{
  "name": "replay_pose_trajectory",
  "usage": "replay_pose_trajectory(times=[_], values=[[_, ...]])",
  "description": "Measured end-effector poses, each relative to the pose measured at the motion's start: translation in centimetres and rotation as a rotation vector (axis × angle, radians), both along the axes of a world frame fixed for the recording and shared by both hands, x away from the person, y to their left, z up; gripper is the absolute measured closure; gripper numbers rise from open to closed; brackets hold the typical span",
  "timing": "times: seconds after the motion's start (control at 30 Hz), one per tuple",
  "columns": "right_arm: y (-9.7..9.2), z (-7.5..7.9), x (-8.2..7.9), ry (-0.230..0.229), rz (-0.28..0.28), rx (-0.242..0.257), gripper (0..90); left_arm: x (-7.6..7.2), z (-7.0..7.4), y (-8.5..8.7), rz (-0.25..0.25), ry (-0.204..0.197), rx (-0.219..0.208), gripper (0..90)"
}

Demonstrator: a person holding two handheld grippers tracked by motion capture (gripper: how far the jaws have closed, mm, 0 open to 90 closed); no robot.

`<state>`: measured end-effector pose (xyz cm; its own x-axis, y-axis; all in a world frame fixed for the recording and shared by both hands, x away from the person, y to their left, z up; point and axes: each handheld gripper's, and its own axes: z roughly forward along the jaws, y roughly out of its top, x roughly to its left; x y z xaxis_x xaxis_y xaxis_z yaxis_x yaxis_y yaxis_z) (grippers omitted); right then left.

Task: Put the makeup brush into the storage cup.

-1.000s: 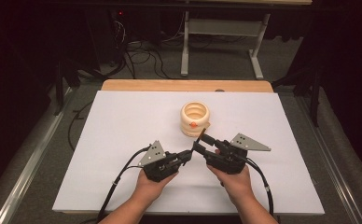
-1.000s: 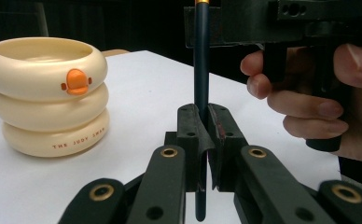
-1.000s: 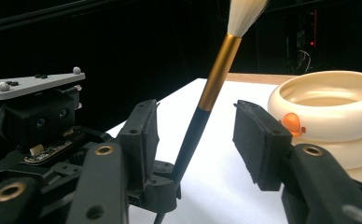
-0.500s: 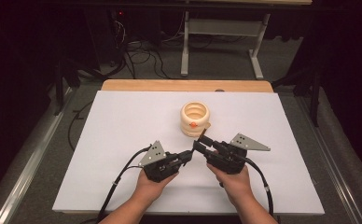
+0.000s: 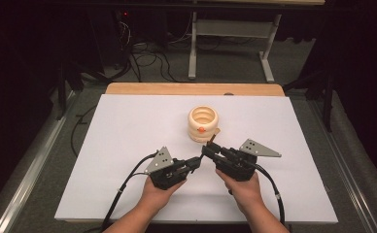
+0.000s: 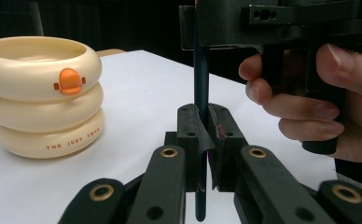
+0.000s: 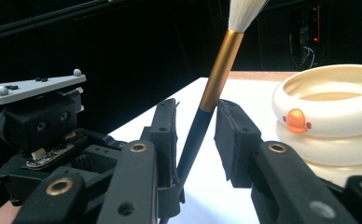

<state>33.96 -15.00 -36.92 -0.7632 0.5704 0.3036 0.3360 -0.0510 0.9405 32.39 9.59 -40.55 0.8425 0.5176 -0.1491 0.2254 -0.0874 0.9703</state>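
- Brush [image 6: 200,70] handle is clamped between the left gripper [image 6: 202,140] jaws.
- Right gripper [image 7: 195,135] jaws are parted around the brush, beside the cream cup [image 5: 202,123].

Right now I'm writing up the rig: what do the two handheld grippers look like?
Both the left gripper and right gripper are black, with linked jaws on brass-coloured pivots. Each carries a grey three-cornered plate and trails a black cable. Forearms are bare, no sleeves.

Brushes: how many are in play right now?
1. A single brush, dark handle with gold ferrule and white bristles, stands between the two grippers, clamped by the left gripper, beside the duck-face holder. Any inside the holder would be hidden.
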Motion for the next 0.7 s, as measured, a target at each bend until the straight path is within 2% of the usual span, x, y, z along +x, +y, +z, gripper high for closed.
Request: replay_pose_trajectory(times=[0.7], values=[[-0.11,-0.10,0.10,0.010,-0.002,0.007,79.7,-0.08,-0.06,-0.19,-0.008,-0.003,0.006,84.6]])
